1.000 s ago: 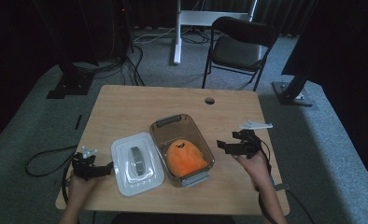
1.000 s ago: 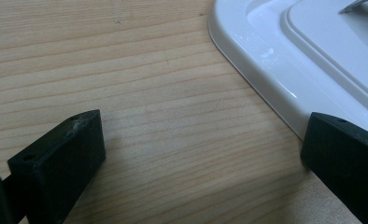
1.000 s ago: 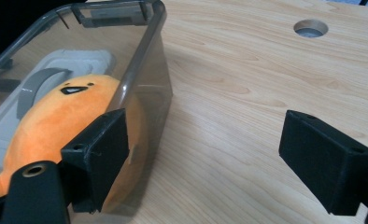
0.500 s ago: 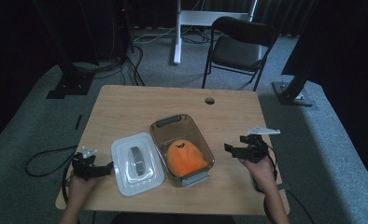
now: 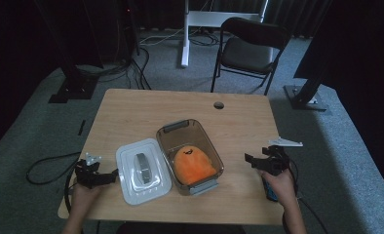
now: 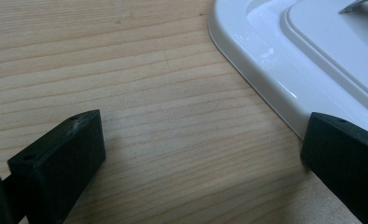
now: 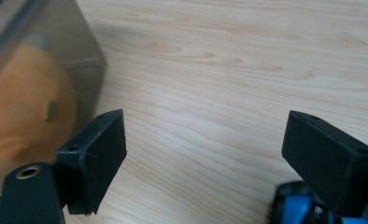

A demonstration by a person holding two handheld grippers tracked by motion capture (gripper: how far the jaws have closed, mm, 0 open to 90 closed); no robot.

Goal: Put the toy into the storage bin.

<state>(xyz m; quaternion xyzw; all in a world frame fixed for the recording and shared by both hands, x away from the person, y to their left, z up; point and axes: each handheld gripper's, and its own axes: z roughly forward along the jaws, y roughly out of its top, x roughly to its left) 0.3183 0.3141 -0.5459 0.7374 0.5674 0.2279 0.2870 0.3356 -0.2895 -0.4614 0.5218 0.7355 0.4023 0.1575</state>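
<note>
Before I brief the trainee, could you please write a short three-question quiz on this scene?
1. True or false: the lid is on the box.
2. What lies in the box? A) an orange toy B) a spoon C) nothing
3. Fill in: the left gripper has its jaws ____ beside the lid.

Key: 1. False, the lid lies on the table left of the box. 2. A. 3. Open; the right gripper stands open too, apart from the box.
</note>
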